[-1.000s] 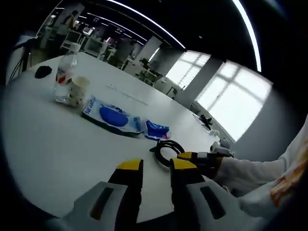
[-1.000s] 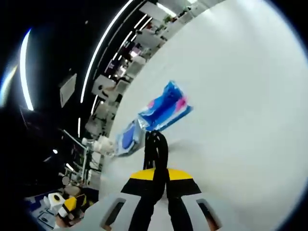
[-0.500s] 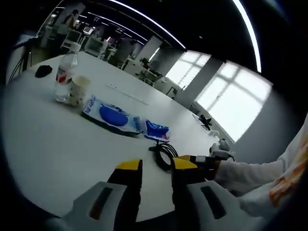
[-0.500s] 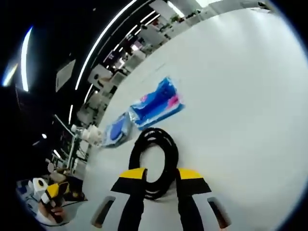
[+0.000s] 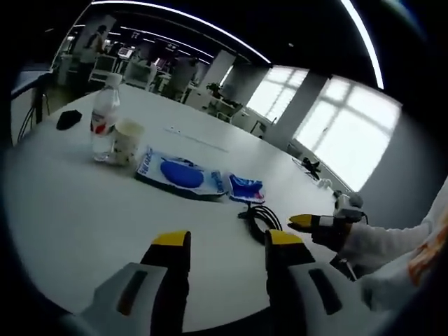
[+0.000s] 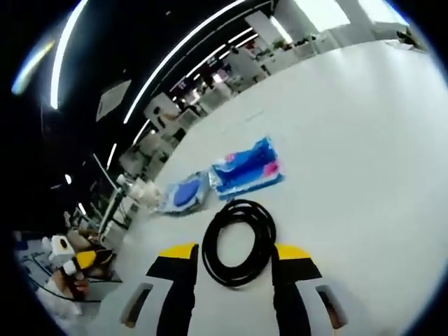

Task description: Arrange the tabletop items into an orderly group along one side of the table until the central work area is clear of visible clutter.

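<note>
Right gripper view: black cable coil (image 6: 239, 242) lies flat on the white counter (image 6: 364, 154) between the right gripper's (image 6: 238, 260) wide-apart jaws, unheld.

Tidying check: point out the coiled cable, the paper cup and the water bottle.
coiled cable (image 6: 239, 242), right gripper view, left side of loop.
paper cup (image 5: 127, 141), left gripper view, side wall.
water bottle (image 5: 103, 122), left gripper view, label.

A broad white tabletop (image 5: 63, 210) carries everything. Just ahead of the right hand-held gripper (image 6: 231, 255) lies a coiled black cable (image 6: 239, 241), flat on the surface. Beyond it, a blue-and-pink packet (image 6: 248, 168), then a larger blue pouch (image 6: 185, 192). Further off, a paper cup (image 5: 128, 142) beside a clear water bottle (image 5: 103, 117), and a small black object (image 5: 68, 119) near the far edge.
</note>
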The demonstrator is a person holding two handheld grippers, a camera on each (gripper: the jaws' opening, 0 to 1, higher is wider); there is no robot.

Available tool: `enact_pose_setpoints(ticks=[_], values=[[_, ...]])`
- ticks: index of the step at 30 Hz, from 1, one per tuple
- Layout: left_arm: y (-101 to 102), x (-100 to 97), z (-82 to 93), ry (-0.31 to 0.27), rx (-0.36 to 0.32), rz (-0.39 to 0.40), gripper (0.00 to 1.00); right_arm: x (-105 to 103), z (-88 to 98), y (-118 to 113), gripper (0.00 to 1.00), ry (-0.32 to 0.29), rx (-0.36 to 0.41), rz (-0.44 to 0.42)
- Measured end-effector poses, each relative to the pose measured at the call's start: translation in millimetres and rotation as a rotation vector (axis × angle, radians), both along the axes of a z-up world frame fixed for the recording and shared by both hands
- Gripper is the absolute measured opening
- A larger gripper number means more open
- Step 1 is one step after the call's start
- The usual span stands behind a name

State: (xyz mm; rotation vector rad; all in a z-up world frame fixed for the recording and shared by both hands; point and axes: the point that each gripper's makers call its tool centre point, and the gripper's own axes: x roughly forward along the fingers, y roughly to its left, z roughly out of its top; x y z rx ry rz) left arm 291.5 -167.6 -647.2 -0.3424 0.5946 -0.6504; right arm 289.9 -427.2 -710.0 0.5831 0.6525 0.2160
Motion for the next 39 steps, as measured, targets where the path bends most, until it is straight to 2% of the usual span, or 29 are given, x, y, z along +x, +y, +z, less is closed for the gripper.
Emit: enact_pose_setpoints(ticks=[3,5,8,11,17,18,20,22,23,25,29,32,34,37,39], values=[[12,5.3,-0.5,-0.007,0.02,0.016,0.5,-2,7.4,2,0.5,-0.02,-0.039,0.028],[24,11.0,-0.2,-0.037,0.052,0.029,0.57,-5,11.9,4,0.53,-0.026,-0.054,0.039],[43,18.1,-0.2,-0.074,0.122,0.057,0.7,-9,16.1,8,0.59,-0.032,-0.07,0.055],[70,24.1,-3.8,-0.084,0.2,0.101,0.8,-15,20.0,13,0.62,-0.028,-0.067,0.061],[98,28.6,-3.9,-0.116,0.253,0.121,0.89,-30,25.5,23,0.71,-0.019,-0.093,0.06],[103,30.0,-0.7,-0.136,0.257,0.131,0.9,-32,26.4,25,0.72,-0.017,-0.095,0.061],[105,33.8,9.3,-0.193,0.225,0.14,0.95,-34,29.1,27,0.74,-0.01,-0.099,0.069],[107,32.9,12.6,-0.208,0.213,0.135,1.0,-34,30.7,28,0.75,-0.01,-0.097,0.069],[108,31.8,11.9,-0.209,0.224,0.123,0.99,-34,31.8,29,0.76,-0.012,-0.1,0.073],[116,30.4,5.4,-0.21,0.301,0.099,1.0,-34,32.4,31,0.76,-0.01,-0.111,0.086],[123,25.7,-2.6,-0.199,0.356,0.098,1.0,-33,32.0,36,0.78,-0.011,-0.106,0.098],[121,18.3,-8.3,-0.222,0.434,0.052,1.0,-34,30.8,40,0.79,-0.009,-0.096,0.102],[120,15.2,-13.5,-0.224,0.45,0.028,1.0,-36,28.9,44,0.79,-0.001,-0.104,0.116],[108,16.0,-8.2,-0.286,0.442,0.0,1.0,-38,27.2,46,0.78,0.008,-0.102,0.126],[107,16.1,-8.5,-0.296,0.449,0.003,1.0,-38,26.9,47,0.78,0.014,-0.09,0.122]])
